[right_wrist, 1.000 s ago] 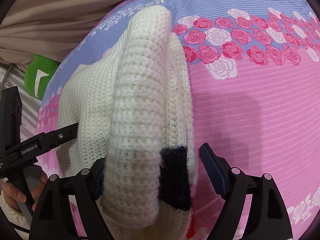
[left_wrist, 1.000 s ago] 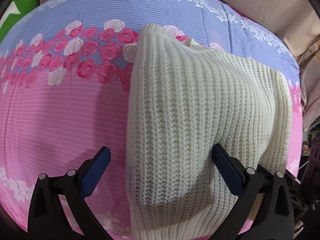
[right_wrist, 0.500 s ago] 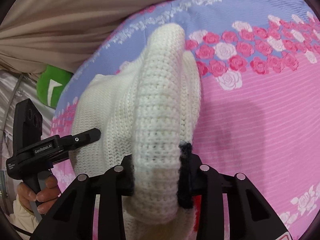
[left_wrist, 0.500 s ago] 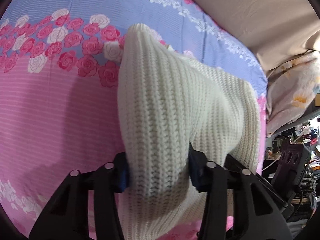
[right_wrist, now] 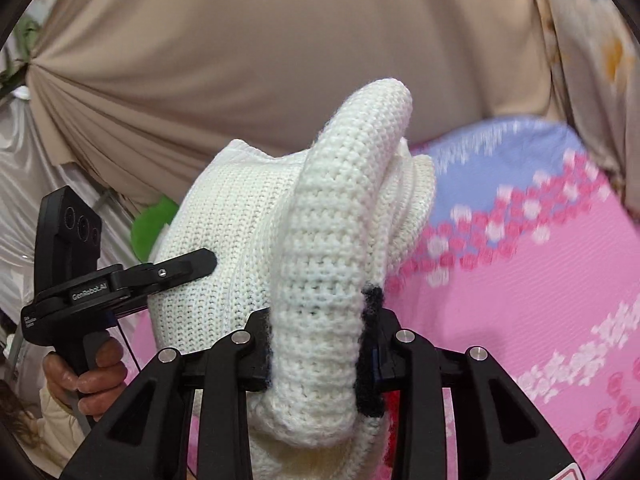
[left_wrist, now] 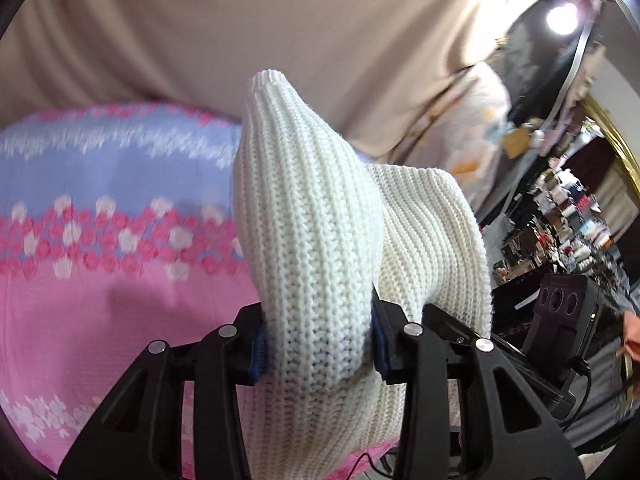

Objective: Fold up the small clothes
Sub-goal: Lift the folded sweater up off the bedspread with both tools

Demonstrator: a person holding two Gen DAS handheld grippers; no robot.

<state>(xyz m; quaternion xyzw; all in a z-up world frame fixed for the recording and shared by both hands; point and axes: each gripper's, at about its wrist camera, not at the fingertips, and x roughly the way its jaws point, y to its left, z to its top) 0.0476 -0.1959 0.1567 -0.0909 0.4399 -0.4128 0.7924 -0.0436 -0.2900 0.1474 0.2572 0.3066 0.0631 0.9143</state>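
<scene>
A cream knitted sweater (left_wrist: 308,240) is held up off the bed by both grippers. My left gripper (left_wrist: 318,346) is shut on a bunched fold of it. My right gripper (right_wrist: 320,354) is shut on another thick fold of the sweater (right_wrist: 336,240), which has a black knitted patch (right_wrist: 370,352) at the right finger. The left gripper (right_wrist: 120,280) also shows in the right wrist view, at the sweater's left side. The sweater's lower part is hidden behind the fingers.
The pink and lilac rose-print bed sheet (left_wrist: 100,280) lies below; it also shows in the right wrist view (right_wrist: 540,280). A beige curtain (right_wrist: 280,60) hangs behind. A green item (right_wrist: 150,226) sits left. Cluttered shelves (left_wrist: 560,232) stand at right.
Both grippers closed on the sweater, then lifted it up off the bed. The views now tilt toward the curtain.
</scene>
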